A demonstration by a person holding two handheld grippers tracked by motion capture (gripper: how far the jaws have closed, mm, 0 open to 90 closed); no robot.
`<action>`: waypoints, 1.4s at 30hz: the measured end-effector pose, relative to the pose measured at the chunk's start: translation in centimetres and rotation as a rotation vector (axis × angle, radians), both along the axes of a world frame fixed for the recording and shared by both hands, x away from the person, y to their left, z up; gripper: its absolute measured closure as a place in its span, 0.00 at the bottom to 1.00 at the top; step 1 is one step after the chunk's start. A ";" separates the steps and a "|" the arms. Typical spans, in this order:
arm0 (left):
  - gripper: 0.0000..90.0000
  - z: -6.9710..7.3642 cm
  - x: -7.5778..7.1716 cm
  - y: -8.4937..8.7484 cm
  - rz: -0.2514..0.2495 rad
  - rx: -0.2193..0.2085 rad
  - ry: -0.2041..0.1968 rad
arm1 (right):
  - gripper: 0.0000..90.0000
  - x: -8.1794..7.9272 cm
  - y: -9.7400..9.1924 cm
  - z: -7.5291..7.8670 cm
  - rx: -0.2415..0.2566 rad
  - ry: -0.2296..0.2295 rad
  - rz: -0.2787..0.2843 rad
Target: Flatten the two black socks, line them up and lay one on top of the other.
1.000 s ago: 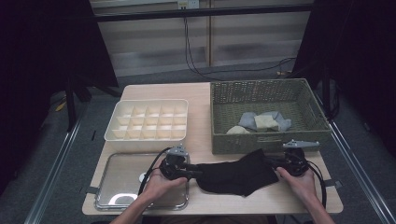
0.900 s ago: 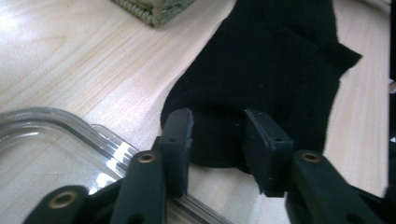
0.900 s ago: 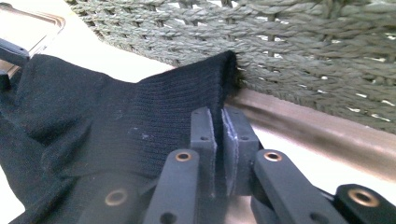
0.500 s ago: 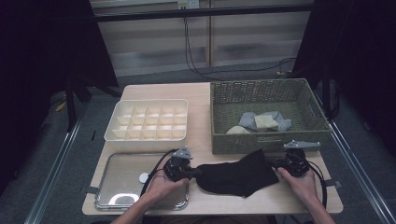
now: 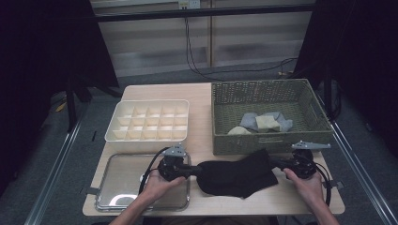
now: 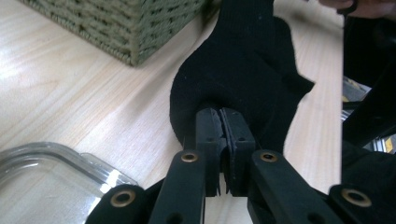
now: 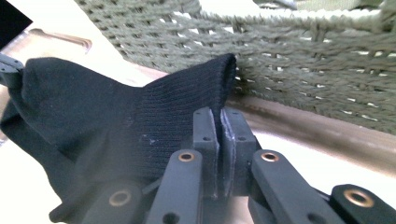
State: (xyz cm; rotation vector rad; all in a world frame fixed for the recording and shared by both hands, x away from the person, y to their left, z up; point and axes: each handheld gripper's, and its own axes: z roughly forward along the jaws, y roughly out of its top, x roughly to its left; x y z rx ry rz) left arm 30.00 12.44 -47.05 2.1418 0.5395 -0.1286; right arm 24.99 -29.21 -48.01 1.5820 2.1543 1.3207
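Both grippers pinch the black sock point(image 5: 237, 177) at the frame's lower centre: left gripper point(image 5: 196, 169) closed on one end, right gripper point(image 5: 274, 161) on the other. I'd keep the pull gentle and even (the left jaws have just clamped down), so neither end slips free.

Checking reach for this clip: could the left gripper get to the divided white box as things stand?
Probably not right away: the left gripper is shut on the black sock, which the right gripper also clamps. The white box sits close behind it, nothing between.

A lab-style recording booth: a small pale wooden counter point(image 5: 202, 93) at the centre of the frame, black curtains point(image 5: 42, 70) filling the upper left and right, metal floor rails point(image 5: 56, 173) along both sides, and black cables point(image 5: 197, 51) hanging down the back wall.
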 end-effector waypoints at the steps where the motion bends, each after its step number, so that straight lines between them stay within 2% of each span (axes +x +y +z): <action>1: 0.96 0.0 -0.1 0.0 0.001 0.004 -0.002 | 0.95 -0.1 -0.1 0.2 0.003 -0.006 0.002; 4: 0.96 -0.3 0.1 -0.3 -0.001 0.018 -0.008 | 0.95 -0.3 -0.3 0.7 0.022 -0.019 -0.009; 7: 0.95 -0.5 0.3 -0.5 -0.002 0.038 -0.010 | 0.95 -0.3 -0.3 0.5 0.017 -0.017 -0.007; 14: 0.93 -0.5 0.5 -0.4 0.008 0.030 -0.012 | 0.95 -0.3 -0.3 0.2 0.014 -0.003 -0.005; 17: 0.97 -0.7 0.8 -0.4 0.012 0.036 -0.009 | 0.95 -0.3 -0.2 0.1 0.011 0.005 -0.006; 26: 0.98 0.5 0.4 -0.3 -0.004 -0.009 -0.007 | 0.95 -0.8 -0.6 0.8 0.027 0.004 -0.013; 31: 0.98 1.3 -0.9 0.3 -0.035 -0.025 -0.012 | 0.95 -2.1 -0.5 1.7 0.046 0.002 -0.006; 33: 0.98 1.4 -1.3 0.6 -0.044 -0.032 0.004 | 0.95 -2.7 -0.3 1.8 0.045 0.012 0.003; 37: 0.98 0.9 -1.9 0.6 -0.066 0.006 0.002 | 0.95 -3.8 0.1 1.4 0.040 0.032 0.018; 40: 0.98 0.4 -1.4 0.1 -0.055 0.035 -0.009 | 0.95 -3.8 -0.1 0.7 0.040 0.050 0.012; 42: 0.98 0.2 -1.1 -0.1 -0.043 0.038 -0.018 | 0.95 -3.5 -0.1 0.3 0.032 0.062 0.009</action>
